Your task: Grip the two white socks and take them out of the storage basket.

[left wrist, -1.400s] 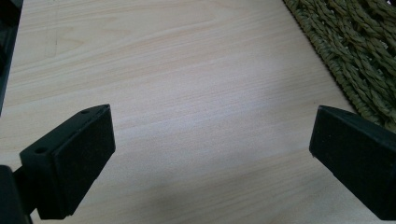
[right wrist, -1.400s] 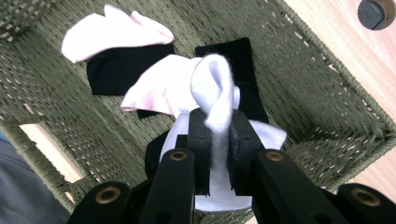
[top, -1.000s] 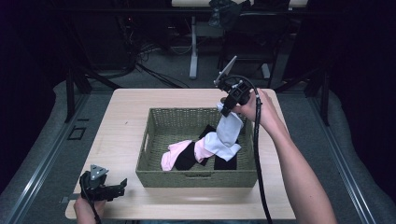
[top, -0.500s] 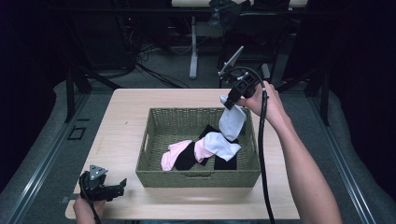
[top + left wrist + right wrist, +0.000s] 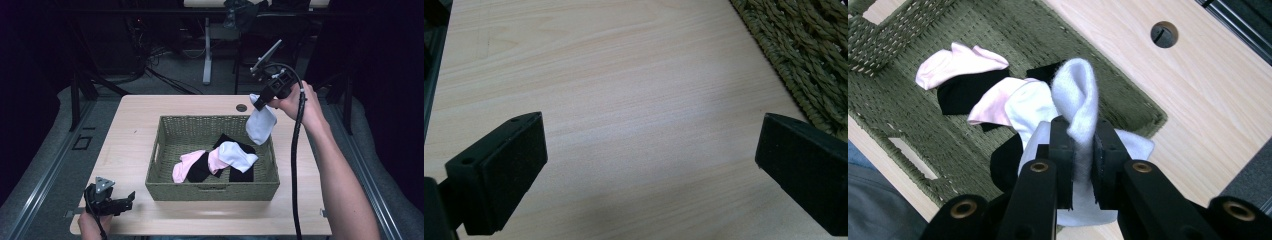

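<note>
Woven green wicker makes the one basket [image 5: 162,145] at the middle of the wooden table [image 5: 135,115]; inside it lie two pink socks [image 5: 183,167], one white sock [image 5: 239,155] and black socks [image 5: 200,169] whose number I cannot tell, since they overlap; one more white sock, the lifted sock [image 5: 261,125], hangs above the basket's far right corner, clear of the pile; the right gripper [image 5: 260,102] has its two jaws pinched tight on that sock's upper edge, seen close in the right gripper view [image 5: 1079,130]; the left gripper [image 5: 127,202] sits low at the table's near left corner, just beside the basket, its two jaws spread wide with nothing but bare wood between them [image 5: 649,150]; one round cable hole [image 5: 242,108] marks the tabletop behind the basket.
</note>
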{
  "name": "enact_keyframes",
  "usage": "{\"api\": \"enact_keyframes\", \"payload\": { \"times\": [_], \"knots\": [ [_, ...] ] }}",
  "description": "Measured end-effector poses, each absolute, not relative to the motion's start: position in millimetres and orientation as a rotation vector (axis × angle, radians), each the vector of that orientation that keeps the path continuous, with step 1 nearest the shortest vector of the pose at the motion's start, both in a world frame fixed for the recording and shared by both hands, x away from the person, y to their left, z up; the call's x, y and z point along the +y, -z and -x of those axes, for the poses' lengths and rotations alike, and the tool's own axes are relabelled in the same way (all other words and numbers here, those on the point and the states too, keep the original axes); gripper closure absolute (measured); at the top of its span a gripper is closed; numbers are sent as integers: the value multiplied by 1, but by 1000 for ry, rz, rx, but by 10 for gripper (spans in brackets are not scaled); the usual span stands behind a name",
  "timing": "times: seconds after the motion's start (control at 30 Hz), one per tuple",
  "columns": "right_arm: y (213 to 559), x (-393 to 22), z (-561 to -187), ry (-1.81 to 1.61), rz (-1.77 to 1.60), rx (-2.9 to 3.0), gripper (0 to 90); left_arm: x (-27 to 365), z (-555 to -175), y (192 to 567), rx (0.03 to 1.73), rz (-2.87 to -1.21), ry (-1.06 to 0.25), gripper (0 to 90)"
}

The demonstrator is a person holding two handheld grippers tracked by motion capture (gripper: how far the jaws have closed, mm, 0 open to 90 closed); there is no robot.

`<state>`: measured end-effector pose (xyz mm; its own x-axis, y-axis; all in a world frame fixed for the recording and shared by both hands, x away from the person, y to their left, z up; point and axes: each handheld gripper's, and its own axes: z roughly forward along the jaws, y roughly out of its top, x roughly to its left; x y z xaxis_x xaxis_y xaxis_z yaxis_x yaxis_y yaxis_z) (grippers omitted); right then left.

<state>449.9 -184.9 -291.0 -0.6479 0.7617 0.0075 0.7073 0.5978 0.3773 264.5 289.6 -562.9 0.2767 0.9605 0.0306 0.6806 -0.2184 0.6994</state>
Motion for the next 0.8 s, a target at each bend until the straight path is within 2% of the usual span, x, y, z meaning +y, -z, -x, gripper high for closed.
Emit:
{"api": "enact_keyframes", "payload": {
  "times": [0.4,0.8],
  "knots": [
    [284,-227,-444,-512,-1305,2614,822,290,-264,563,1471,-1980,-638,2],
    [309,-275,-445,-446,-1436,2547,821,289,-264,562,1471,-1978,-637,1]
  ]
}}
